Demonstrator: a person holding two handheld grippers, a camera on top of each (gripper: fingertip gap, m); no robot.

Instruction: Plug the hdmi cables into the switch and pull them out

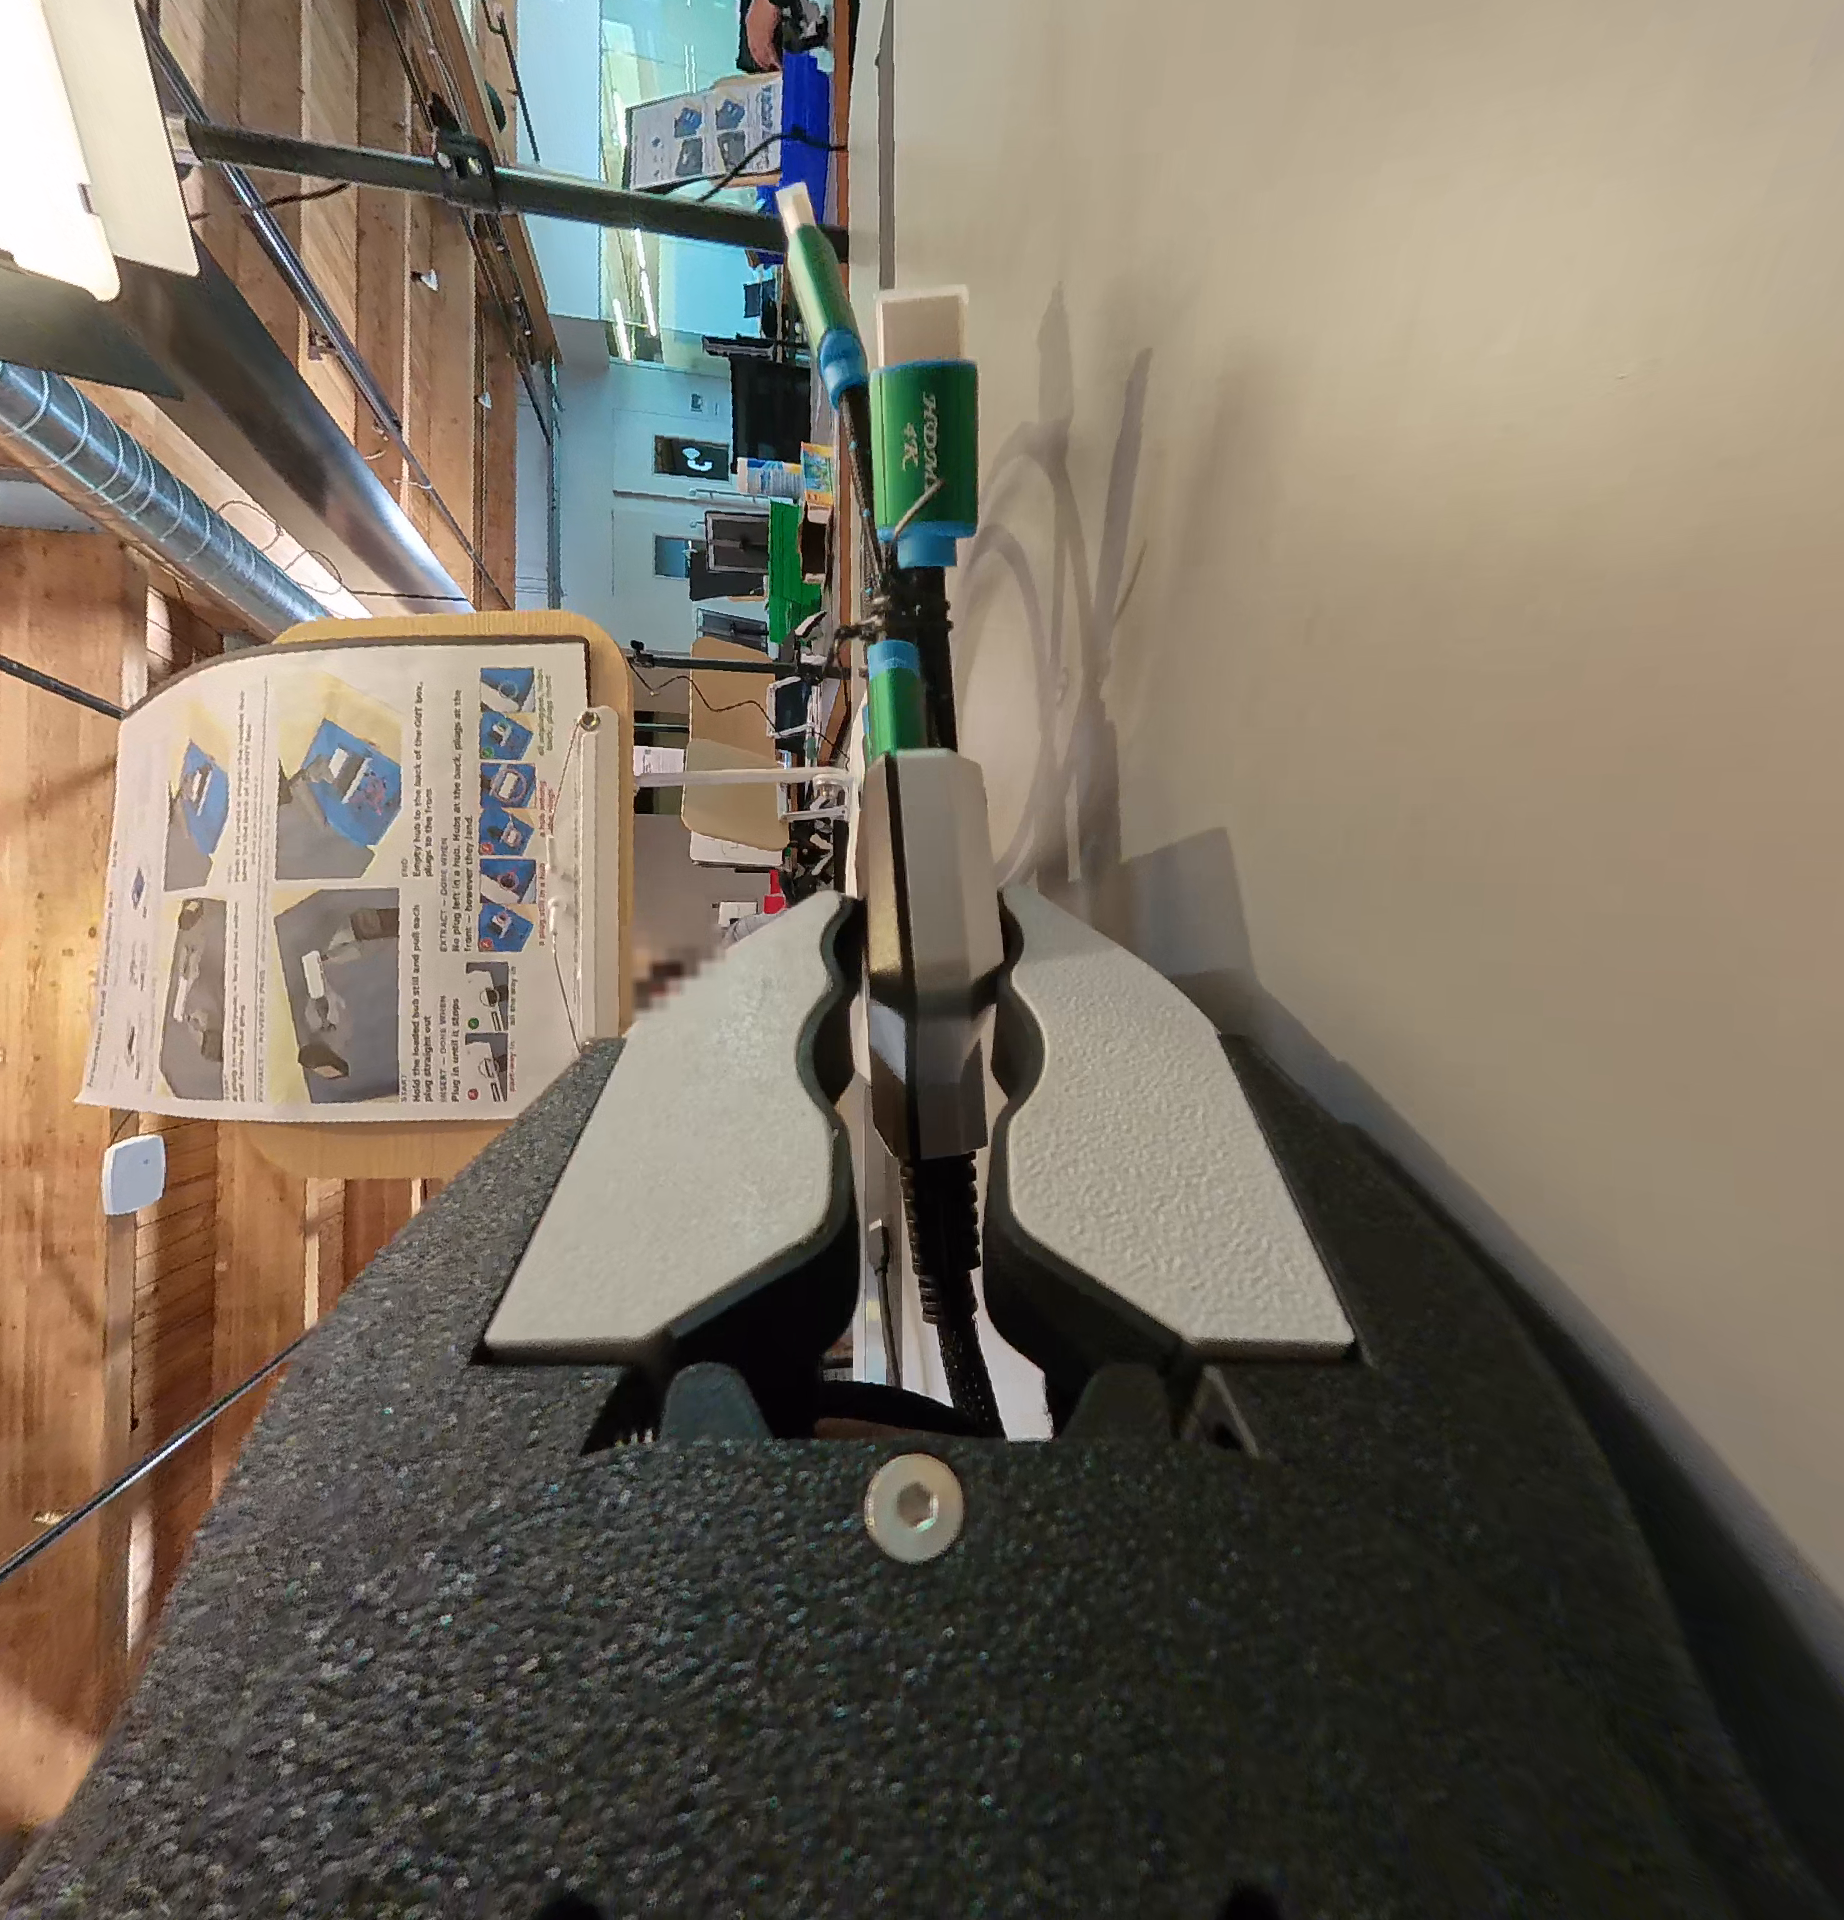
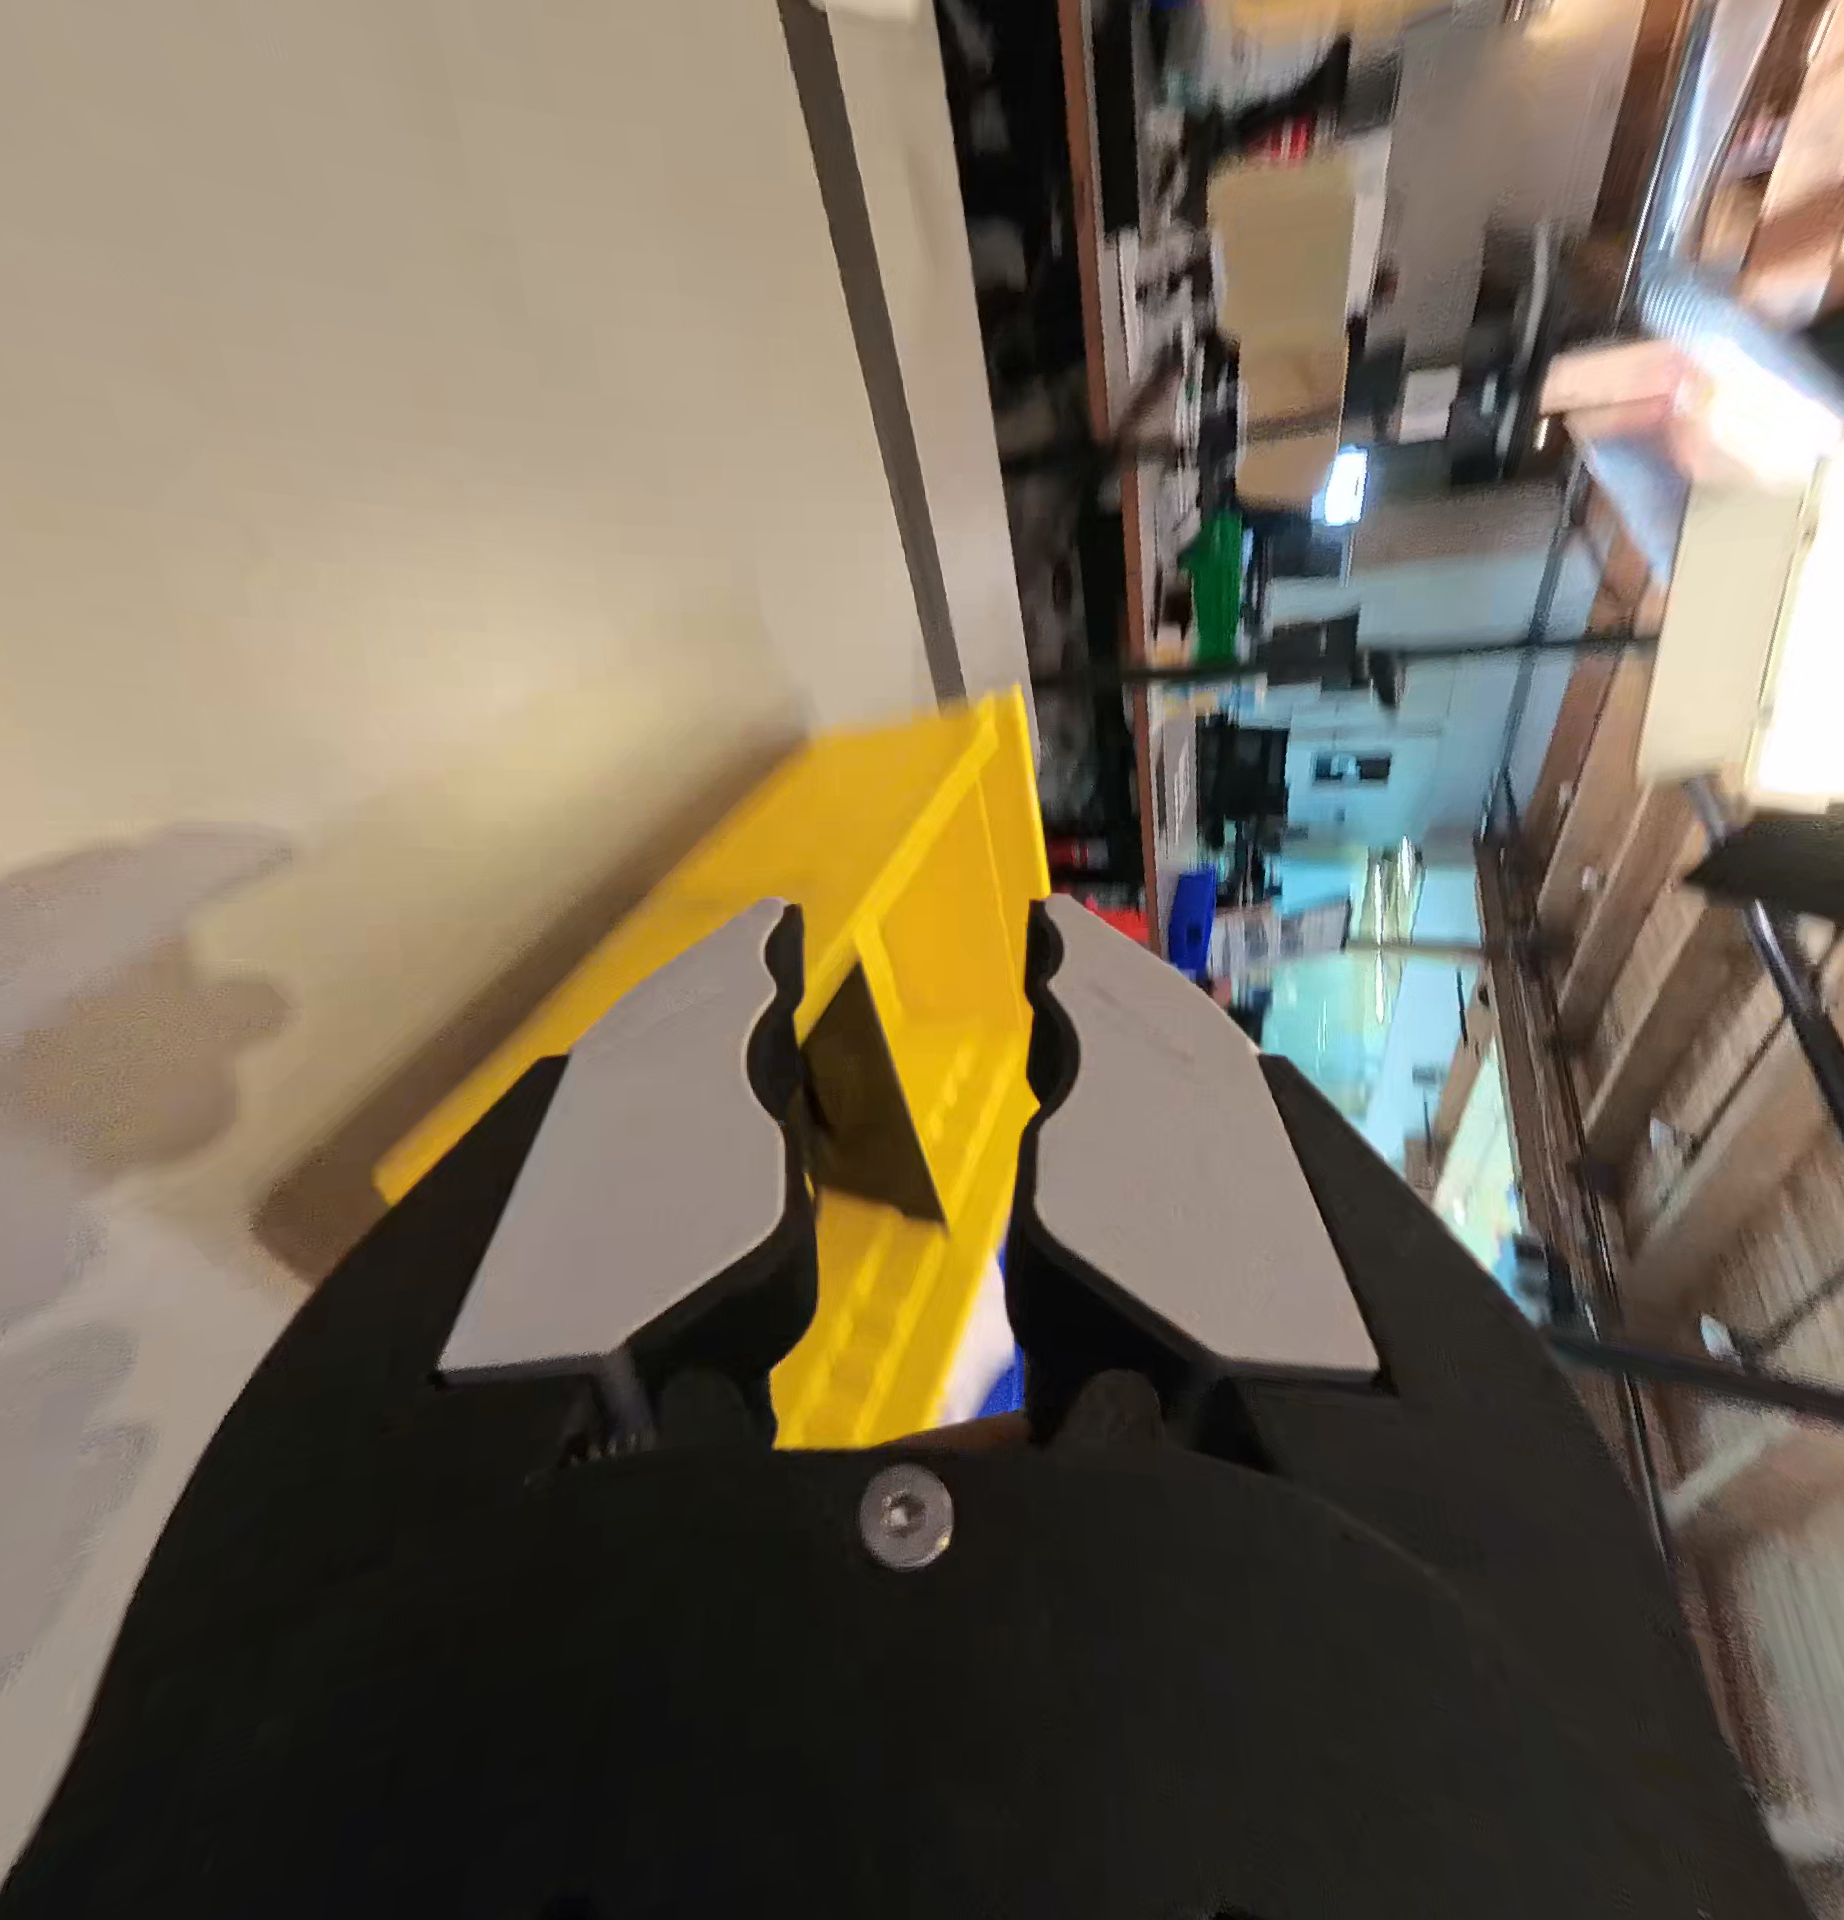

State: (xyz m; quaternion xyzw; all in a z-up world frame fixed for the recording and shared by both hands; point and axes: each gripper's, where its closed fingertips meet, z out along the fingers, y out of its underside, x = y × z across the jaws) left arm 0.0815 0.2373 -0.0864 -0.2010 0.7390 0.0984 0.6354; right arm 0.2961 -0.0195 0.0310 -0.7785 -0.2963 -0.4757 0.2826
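Left hand-held gripper clamped on a grey hub, right hand-held gripper spread wide over a yellow bin.

In my left wrist view the left hand-held gripper [image 1: 923, 940] has both pads pressed on a grey hub body [image 1: 923, 904] at frame centre, its black braided cable [image 1: 944, 1247] running back between the fingers. Above it, green plugs with blue collars [image 1: 918, 452] stick out, one pale connector [image 1: 923, 327] at the top, all close to the beige tabletop [image 1: 1469, 520] on the right. In my right view, blurred, the right hand-held gripper [image 2: 913, 945] stands apart with nothing pressed between its pads; a yellow bin [image 2: 897, 831] sits behind the gap, with a dark flat piece [image 2: 861, 1101] just beside the left finger. I judge the hub is being held steady; any next grab would need the right fingers lined up first.
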